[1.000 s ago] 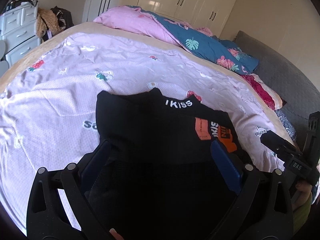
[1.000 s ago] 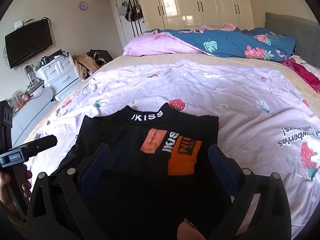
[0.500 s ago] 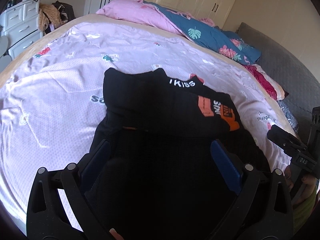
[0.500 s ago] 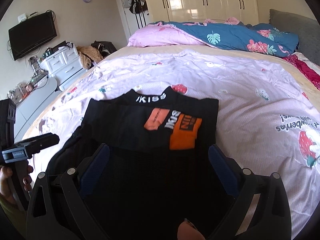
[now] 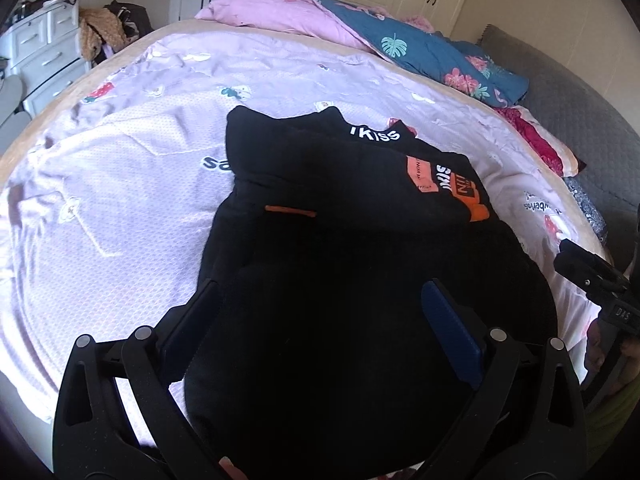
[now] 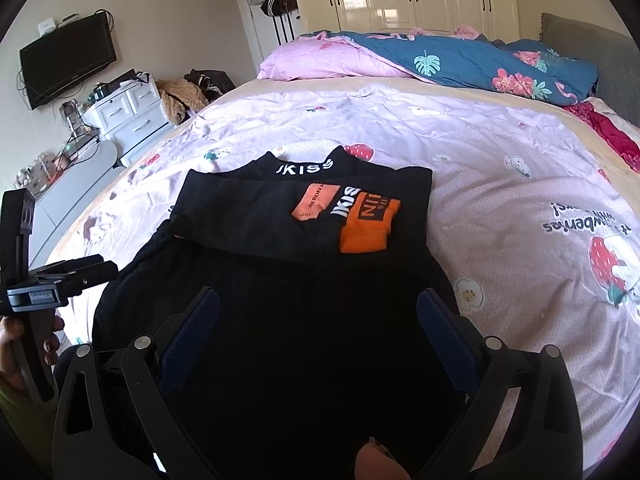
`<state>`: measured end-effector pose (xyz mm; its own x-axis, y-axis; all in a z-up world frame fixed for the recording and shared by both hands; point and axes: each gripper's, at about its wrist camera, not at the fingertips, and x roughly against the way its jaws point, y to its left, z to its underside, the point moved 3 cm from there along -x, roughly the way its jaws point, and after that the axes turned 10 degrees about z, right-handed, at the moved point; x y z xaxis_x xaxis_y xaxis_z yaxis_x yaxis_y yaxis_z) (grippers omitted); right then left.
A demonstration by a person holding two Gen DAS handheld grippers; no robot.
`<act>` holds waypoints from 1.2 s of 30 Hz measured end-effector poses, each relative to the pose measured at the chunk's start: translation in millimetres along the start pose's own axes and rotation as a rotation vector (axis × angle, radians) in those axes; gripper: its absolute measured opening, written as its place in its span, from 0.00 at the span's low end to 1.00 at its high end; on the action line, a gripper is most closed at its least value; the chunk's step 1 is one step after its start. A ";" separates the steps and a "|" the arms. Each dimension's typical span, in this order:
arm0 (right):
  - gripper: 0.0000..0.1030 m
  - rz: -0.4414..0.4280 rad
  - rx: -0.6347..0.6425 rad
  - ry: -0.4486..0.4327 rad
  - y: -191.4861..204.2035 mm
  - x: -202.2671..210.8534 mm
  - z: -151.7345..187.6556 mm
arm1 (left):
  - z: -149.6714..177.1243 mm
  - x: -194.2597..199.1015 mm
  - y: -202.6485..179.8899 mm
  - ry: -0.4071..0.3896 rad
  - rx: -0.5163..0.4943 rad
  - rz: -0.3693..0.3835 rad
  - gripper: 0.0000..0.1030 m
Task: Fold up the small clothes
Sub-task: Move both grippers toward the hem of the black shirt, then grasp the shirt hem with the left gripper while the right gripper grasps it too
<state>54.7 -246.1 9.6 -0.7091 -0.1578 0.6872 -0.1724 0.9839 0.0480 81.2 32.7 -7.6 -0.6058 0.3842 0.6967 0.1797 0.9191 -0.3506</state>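
A small black top (image 5: 340,184) with white "KISS" lettering at the collar and orange patches lies on the bed, its sides folded in; it also shows in the right wrist view (image 6: 304,216). Its dark lower part spreads toward me and fills the space between both sets of fingers. My left gripper (image 5: 320,320) is open above the lower part, holding nothing. My right gripper (image 6: 318,320) is open the same way, also empty. Each gripper shows at the edge of the other's view: the right one (image 5: 592,280) and the left one (image 6: 52,284).
The bed has a lilac sheet (image 6: 500,168) with strawberry prints. A pink and blue duvet (image 6: 420,60) is heaped at the far side. A grey headboard (image 5: 580,120) stands to the right. White drawers (image 6: 128,116) and a TV (image 6: 66,60) are at the left.
Both grippers have drawn back toward me and risen, so more of the top's lower part shows in front of them. Both stay open. The top has not moved.
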 end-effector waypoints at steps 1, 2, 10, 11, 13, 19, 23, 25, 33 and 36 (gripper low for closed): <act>0.96 -0.001 0.000 0.005 -0.5 0.9 1.8 | 0.6 1.9 0.3 -0.001 -0.001 -0.003 0.91; 0.96 -0.002 0.000 0.009 -0.9 1.3 3.2 | 1.7 4.3 0.9 -0.002 -0.002 -0.007 0.91; 0.96 0.006 0.012 0.042 -1.6 5.8 18.4 | 11.5 13.6 5.9 0.015 0.001 -0.023 0.91; 0.96 0.007 0.013 0.045 -2.0 6.6 20.4 | 12.5 15.2 7.8 0.014 0.004 -0.028 0.91; 0.96 0.010 0.013 0.053 -4.1 8.0 25.6 | 15.4 19.5 12.5 0.014 0.012 -0.039 0.91; 0.96 0.023 -0.003 0.082 -13.1 8.8 39.5 | 26.2 29.1 29.4 0.026 0.040 -0.061 0.91; 0.96 0.032 -0.012 0.088 -19.2 12.2 45.3 | 38.0 32.1 41.8 0.047 0.062 -0.081 0.91; 0.96 0.039 -0.017 0.089 -22.4 14.4 48.5 | 45.7 34.2 46.8 0.061 0.070 -0.078 0.91; 0.96 0.061 -0.041 0.097 -35.5 20.5 60.6 | 70.3 40.4 48.1 0.101 0.062 -0.056 0.91; 0.96 0.065 -0.048 0.097 -38.8 23.9 64.6 | 78.2 41.2 43.4 0.119 0.042 -0.049 0.85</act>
<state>0.3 -293.5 -22.7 -0.6475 -0.0870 0.7571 -0.0935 0.9950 0.0344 3.5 81.6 -43.0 -0.5161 0.3488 0.7823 0.1180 0.9336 -0.3384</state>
